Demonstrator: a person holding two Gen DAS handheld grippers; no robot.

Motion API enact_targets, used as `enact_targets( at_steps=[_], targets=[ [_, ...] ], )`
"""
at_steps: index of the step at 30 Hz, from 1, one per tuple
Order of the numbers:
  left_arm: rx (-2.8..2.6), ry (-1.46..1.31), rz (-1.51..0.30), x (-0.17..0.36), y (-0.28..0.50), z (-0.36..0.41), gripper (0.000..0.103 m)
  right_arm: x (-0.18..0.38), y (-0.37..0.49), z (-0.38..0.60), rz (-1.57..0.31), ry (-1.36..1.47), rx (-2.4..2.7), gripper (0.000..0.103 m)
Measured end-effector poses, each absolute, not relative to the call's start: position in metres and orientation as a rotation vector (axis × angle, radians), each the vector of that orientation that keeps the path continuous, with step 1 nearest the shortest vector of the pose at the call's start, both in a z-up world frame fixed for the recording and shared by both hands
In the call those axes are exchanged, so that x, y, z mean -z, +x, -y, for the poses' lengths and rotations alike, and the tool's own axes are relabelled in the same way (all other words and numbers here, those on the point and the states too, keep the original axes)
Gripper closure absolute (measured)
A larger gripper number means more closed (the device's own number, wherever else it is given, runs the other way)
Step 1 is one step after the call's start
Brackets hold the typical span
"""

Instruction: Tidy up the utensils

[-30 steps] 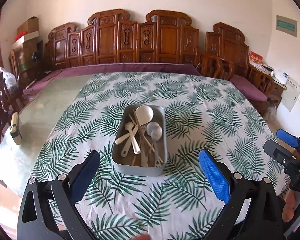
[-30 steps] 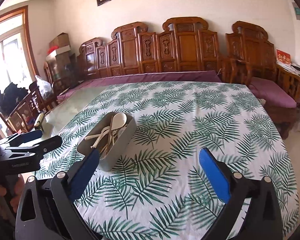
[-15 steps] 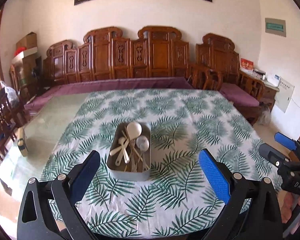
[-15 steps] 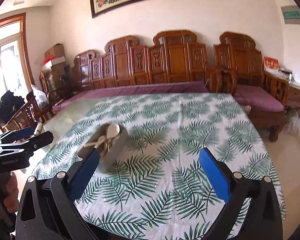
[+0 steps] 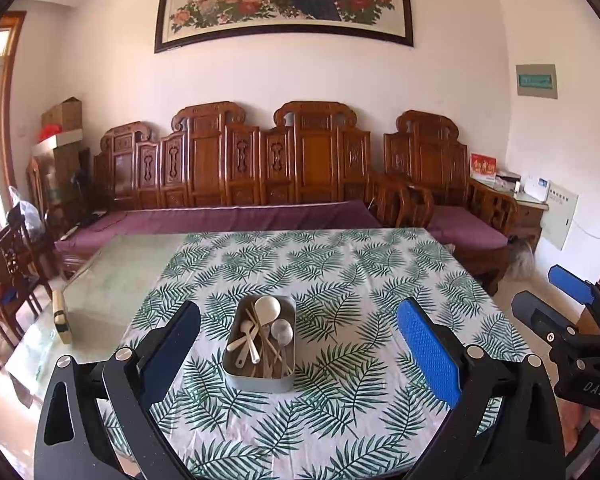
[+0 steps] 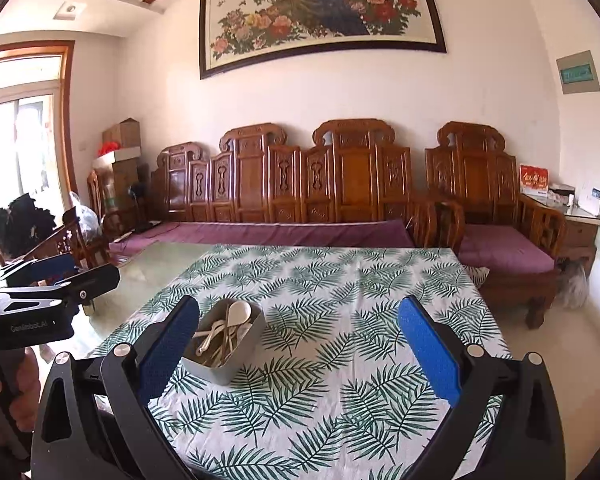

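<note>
At twelve o'clock from the left gripper (image 5: 298, 354), the grey metal tray (image 5: 260, 382) of tangled pale spoons and chopsticks (image 5: 266, 334) is sitting mid-counter; both grippers' jaws are gaping empty, so one grab risks dragging several out.

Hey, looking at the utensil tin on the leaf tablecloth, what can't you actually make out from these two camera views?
- Utensils low in the tin: left wrist view, the spoons and sticks overlap, so no exact count.
- Tin's near left corner: right wrist view, hidden behind the right gripper left finger.
- Small object at the table's left edge: too small to identify.
- Table's near edge: both views, hidden by gripper bodies.
</note>
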State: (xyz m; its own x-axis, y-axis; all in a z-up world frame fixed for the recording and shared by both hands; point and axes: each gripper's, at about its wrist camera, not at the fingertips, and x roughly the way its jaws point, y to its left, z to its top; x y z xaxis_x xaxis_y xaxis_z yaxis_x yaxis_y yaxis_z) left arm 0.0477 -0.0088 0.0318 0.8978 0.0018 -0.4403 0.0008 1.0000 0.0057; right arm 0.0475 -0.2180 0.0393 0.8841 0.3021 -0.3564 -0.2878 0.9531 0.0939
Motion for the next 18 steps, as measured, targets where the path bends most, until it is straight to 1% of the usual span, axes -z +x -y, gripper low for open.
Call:
enact_targets(
  at_steps=[18],
  targets=[
    [0.001,-0.007,-0.452,-0.0326,0.0444,0.0056,0.008,-0.0393,0.0499,0.2210,-0.383,0.044,-0.293,0.003]
  ],
)
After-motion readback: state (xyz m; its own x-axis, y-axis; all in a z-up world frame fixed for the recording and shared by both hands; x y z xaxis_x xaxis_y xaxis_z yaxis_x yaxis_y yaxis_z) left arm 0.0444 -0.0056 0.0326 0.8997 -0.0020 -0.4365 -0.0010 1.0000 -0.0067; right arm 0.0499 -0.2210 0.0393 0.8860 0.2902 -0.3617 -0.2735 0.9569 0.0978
